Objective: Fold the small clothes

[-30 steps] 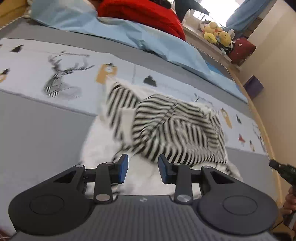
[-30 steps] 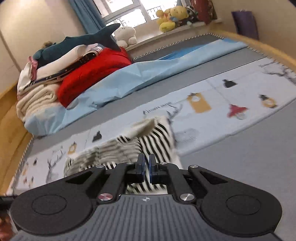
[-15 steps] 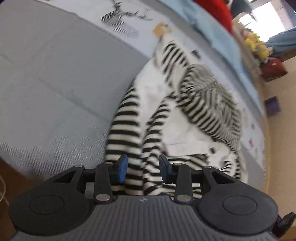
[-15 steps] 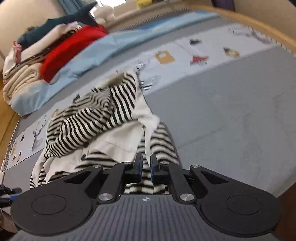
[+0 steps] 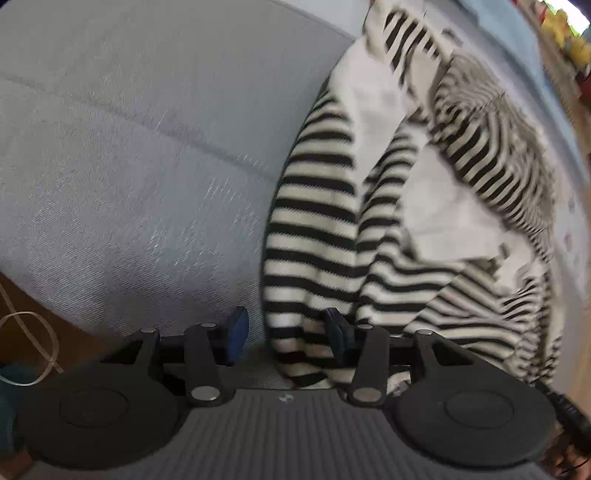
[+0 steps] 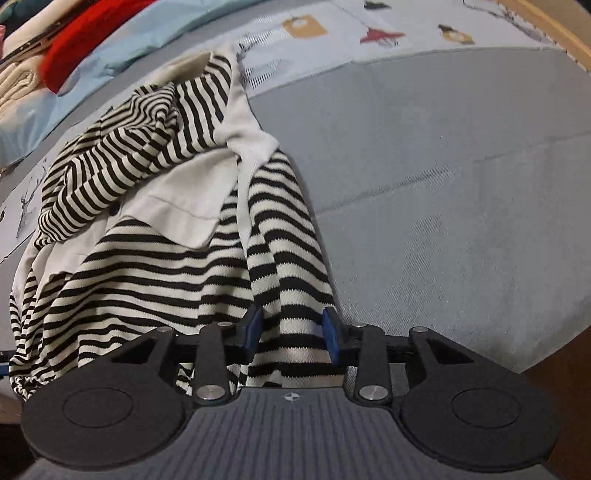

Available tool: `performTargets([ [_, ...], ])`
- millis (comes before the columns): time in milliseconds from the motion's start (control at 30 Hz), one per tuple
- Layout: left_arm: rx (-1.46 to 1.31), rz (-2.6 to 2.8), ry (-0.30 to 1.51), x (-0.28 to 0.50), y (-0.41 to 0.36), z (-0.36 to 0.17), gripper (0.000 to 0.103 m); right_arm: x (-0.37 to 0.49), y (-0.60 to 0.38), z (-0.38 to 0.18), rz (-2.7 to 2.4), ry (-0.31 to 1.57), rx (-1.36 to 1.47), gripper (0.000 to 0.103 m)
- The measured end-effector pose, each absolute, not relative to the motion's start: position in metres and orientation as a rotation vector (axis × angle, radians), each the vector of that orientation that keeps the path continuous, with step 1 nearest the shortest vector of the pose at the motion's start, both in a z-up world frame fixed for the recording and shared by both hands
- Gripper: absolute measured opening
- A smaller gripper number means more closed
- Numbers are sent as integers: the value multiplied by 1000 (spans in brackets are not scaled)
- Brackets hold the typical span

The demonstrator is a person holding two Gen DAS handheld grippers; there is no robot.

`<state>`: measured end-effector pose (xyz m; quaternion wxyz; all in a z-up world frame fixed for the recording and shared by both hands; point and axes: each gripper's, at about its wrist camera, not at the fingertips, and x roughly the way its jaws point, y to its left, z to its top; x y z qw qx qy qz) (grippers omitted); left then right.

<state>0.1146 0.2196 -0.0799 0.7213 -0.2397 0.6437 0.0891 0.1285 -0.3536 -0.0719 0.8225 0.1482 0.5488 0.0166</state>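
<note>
A black-and-white striped garment [image 5: 314, 221] with plain white panels lies crumpled on the grey bed cover [image 5: 129, 166]. Its near end hangs over the bed's front edge. My left gripper [image 5: 286, 332] points steeply down at that end and its jaws are opening. A striped fold sits between them, close to the right pad and apart from the left one. In the right wrist view, my right gripper [image 6: 292, 328] has its jaws opening around another striped strip of the garment [image 6: 147, 258], which lies loose between the blue pads.
The grey cover [image 6: 461, 184] stretches to the right of the garment. A printed pale band [image 6: 369, 33], a light blue sheet [image 6: 147, 37] and a red folded blanket [image 6: 81, 33] lie farther back. Below the bed edge are brown floor [image 6: 554, 369] and a looped cord [image 5: 26, 347].
Both grippers dropped toward the bed's near edge and tipped downward. The right jaws went from shut to apart and the left jaws spread wider. The garment settled flatter on the cover.
</note>
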Motion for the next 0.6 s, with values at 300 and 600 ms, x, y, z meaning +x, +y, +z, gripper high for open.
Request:
performTargets([
  [300, -529, 208, 1259, 103, 231, -55, 17, 129, -346, -87, 34, 1247, 260, 38],
  [600, -463, 128, 1395, 107, 197, -73, 69, 131, -344, -86, 41, 1254, 253, 38],
])
